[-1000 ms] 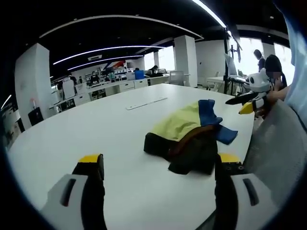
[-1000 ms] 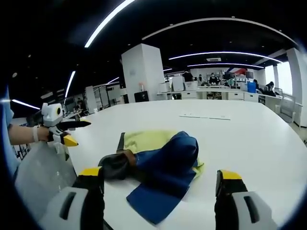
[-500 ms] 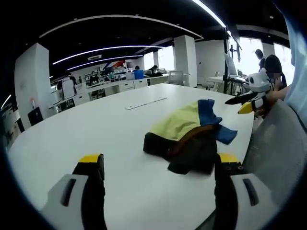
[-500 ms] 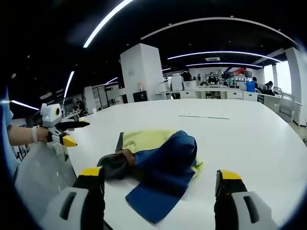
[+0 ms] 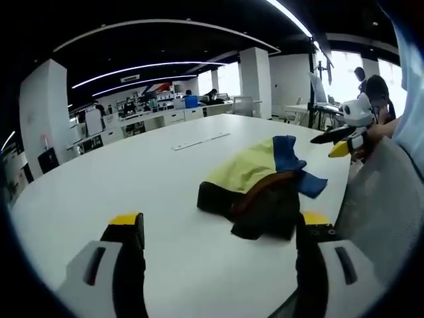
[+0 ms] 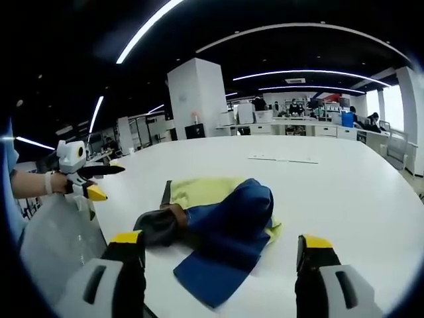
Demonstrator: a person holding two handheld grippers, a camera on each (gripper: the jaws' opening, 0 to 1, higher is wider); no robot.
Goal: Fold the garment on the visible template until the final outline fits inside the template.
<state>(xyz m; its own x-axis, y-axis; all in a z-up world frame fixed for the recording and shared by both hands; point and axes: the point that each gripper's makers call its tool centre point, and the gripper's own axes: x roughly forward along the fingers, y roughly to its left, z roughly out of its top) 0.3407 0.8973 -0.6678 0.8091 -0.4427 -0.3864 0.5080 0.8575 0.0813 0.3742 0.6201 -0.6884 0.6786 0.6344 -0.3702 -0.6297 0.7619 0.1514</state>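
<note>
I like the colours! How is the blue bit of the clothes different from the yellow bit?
The blue part lies on top, bunched and rumpled; the yellow part lies flatter underneath. Blue spills toward the table edge; yellow sits farther in. Both belong to one crumpled garment, untouched by either gripper.

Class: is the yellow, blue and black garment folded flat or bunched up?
Bunched up: the yellow, blue and black garment lies in a rumpled, overlapping heap on the white table.
</note>
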